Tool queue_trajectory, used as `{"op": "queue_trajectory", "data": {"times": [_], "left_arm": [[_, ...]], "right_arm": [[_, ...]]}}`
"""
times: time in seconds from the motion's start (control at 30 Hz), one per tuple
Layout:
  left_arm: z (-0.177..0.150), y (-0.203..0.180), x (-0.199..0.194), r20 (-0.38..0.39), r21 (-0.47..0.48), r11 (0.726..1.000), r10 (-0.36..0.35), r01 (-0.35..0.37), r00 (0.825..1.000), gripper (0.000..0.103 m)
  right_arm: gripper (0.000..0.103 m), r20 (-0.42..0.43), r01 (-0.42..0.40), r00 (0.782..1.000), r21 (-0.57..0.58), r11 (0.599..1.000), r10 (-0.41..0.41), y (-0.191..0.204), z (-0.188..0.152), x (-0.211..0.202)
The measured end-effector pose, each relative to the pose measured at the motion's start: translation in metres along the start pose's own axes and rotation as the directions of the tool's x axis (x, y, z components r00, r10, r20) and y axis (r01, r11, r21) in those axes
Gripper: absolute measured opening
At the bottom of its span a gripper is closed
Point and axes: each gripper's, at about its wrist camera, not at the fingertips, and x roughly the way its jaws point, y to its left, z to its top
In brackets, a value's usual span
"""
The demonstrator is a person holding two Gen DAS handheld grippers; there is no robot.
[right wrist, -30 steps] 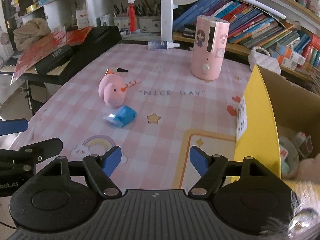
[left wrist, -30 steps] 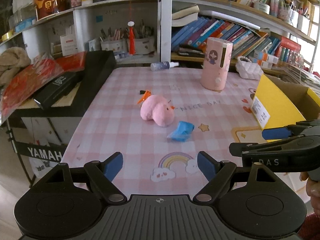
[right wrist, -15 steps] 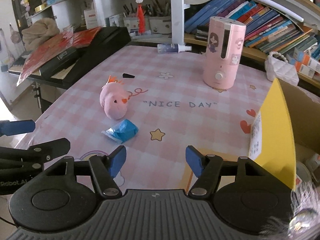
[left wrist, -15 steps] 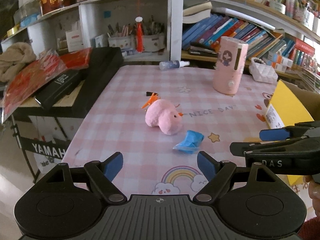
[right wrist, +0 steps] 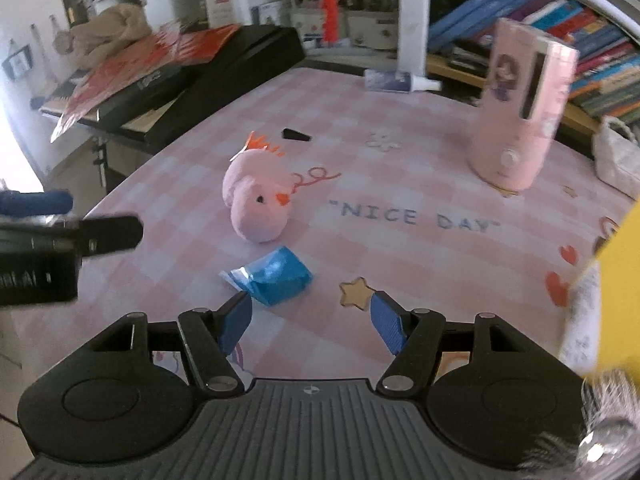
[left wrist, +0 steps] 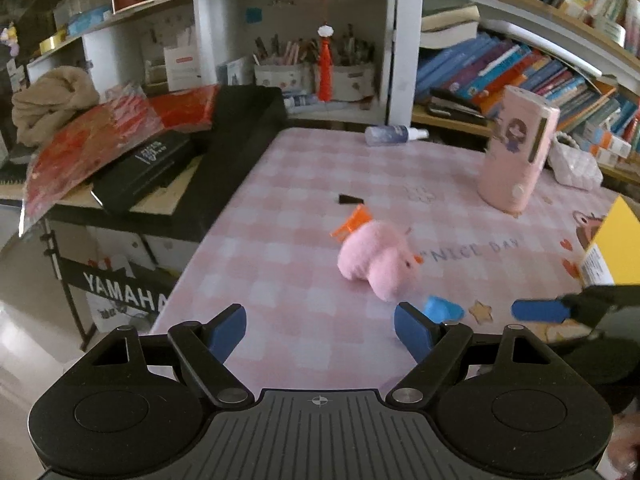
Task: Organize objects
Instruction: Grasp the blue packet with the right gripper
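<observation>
The crumpled blue foil packet (right wrist: 271,277) lies just ahead of the right claw (right wrist: 310,322) — lower centre — long axis crosswise; both claws gape empty, the left claw (left wrist: 320,330) farther off.

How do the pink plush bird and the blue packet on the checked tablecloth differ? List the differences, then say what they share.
1. Colour: the pink plush bird is pale pink with an orange crest and beak; the blue packet is bright blue.
2. Surface: the bird is fuzzy and rounded; the packet is shiny, creased and angular.
3. Size: the bird is bulkier and taller; the packet lies lower.

Both rest on the tablecloth, close together, gripped by neither hand-held gripper.
</observation>
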Motion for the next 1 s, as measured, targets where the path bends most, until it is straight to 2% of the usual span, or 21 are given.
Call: {"op": "queue_trajectory", "data": {"times": [0.2, 0.33, 0.43, 0.6, 0.63, 1.0], "left_arm": [[0.015, 0.0, 0.009, 0.008, 0.007, 1.0, 0.006, -0.006, 1.0, 0.084], [0.018, 0.0, 0.012, 0.001, 0.014, 1.0, 0.007, -0.007, 1.0, 0.084], [0.018, -0.001, 0.015, -0.009, 0.018, 1.0, 0.01, -0.01, 1.0, 0.084], [0.019, -0.003, 0.018, -0.014, 0.013, 1.0, 0.005, -0.005, 1.0, 0.083], [0.02, -0.004, 0.02, -0.014, 0.013, 1.0, 0.002, -0.002, 1.0, 0.083], [0.025, -0.022, 0.026, 0.002, 0.035, 0.998, -0.043, 0.043, 0.999, 0.083]], "right_arm": [[0.073, -0.007, -0.034, 0.999, 0.003, 0.999, 0.034, 0.006, 0.011, 0.026], [0.072, -0.011, -0.05, 0.999, -0.009, 0.999, 0.049, 0.01, 0.017, 0.04], [0.064, -0.016, -0.053, 0.998, -0.007, 0.999, 0.053, 0.011, 0.017, 0.047], [0.018, 0.012, -0.038, 0.999, -0.042, 0.998, 0.039, 0.01, 0.017, 0.047], [0.014, 0.013, -0.033, 0.999, -0.041, 0.999, 0.034, 0.009, 0.017, 0.047], [0.011, 0.028, 0.019, 0.999, 0.004, 1.0, -0.019, -0.012, 0.009, 0.022]]}}
